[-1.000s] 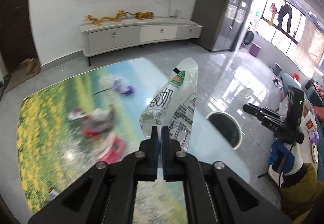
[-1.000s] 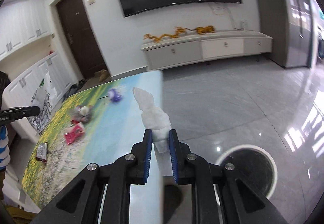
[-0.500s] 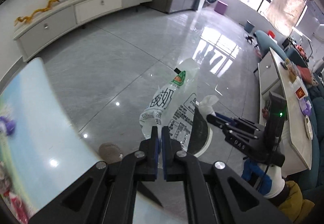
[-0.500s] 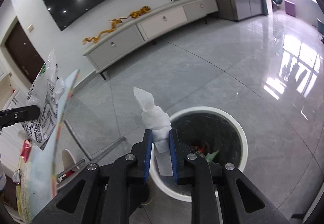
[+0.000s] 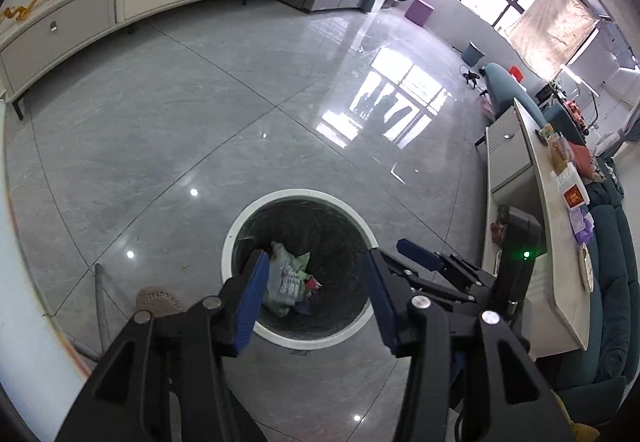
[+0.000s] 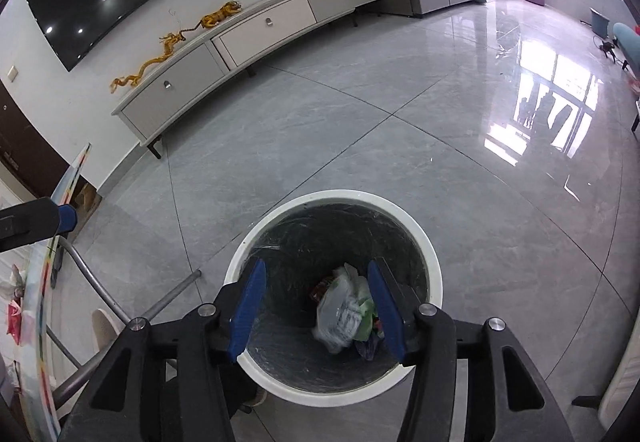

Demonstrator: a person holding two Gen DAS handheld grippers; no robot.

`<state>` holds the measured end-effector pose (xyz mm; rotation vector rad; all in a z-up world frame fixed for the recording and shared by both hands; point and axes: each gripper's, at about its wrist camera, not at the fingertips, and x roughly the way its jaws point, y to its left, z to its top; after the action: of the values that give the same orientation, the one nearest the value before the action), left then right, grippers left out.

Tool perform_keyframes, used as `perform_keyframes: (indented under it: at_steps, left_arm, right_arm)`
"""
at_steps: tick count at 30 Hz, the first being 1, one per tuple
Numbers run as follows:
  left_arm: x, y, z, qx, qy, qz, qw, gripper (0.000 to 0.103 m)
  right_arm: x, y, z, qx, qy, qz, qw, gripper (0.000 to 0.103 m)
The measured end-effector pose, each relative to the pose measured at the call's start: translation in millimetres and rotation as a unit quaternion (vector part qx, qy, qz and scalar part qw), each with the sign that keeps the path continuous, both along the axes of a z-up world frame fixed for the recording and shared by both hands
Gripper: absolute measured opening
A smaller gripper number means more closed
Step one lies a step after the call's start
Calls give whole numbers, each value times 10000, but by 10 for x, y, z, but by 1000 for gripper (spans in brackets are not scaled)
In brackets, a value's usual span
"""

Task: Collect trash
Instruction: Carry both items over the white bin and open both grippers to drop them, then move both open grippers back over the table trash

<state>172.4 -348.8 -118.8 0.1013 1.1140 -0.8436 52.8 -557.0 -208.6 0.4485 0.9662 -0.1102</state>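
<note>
Directly below both tools stands a round white-rimmed bin [image 5: 301,338] with a dark liner, on a glossy grey tiled floor [image 5: 200,114]. The trash [image 6: 344,312] lies at its bottom: a clear printed bag on top of green and red scraps. Left of the tools, the table [image 6: 44,282] shows its edge, with metal legs under it. Far ahead, a long white TV cabinet [image 6: 248,30] with golden dragon figures runs along the wall. The left tool [image 5: 316,300] and the right tool [image 6: 318,308] both point steeply down over the bin's mouth. Their jaws have just been opening and now stand released, nothing between the blue pads.
</note>
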Motion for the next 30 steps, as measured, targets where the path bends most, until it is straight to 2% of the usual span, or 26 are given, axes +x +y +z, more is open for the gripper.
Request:
perform_keyframes:
  at_steps: [4, 9, 16, 20, 24, 28, 30]
  left_arm:
    - [-117, 224, 188, -58, -176, 242, 9995, 47]
    - [-415, 685, 514, -56, -699, 454, 9965, 47]
    - [-919, 1559, 974, -16, -1650, 796, 9831, 47]
    - [-1173, 2272, 1153, -54, -2035, 1296, 9704, 49]
    - [-1363, 2888, 1168, 58, -2299, 1909, 9543, 55]
    - [-1531, 3555, 1067, 109, -2163, 2647, 9397, 55]
    - [-1637, 3901, 976, 206, -2146, 3054, 9275, 55]
  right_arm:
    - [-34, 66, 219, -63, -236, 32, 9997, 51]
    - [-117, 270, 681, -211, -707, 179, 9971, 51]
    - [-163, 744, 1343, -318, -1386, 578, 9881, 51]
    - [-172, 1113, 1666, -396, -1688, 949, 9803, 52]
    - [-168, 1473, 1910, -427, -1921, 1313, 9716, 52]
    - [-125, 1825, 2066, -433, -2056, 1683, 9631, 52]
    - [-108, 2017, 2098, -414, -2072, 1882, 9591, 52]
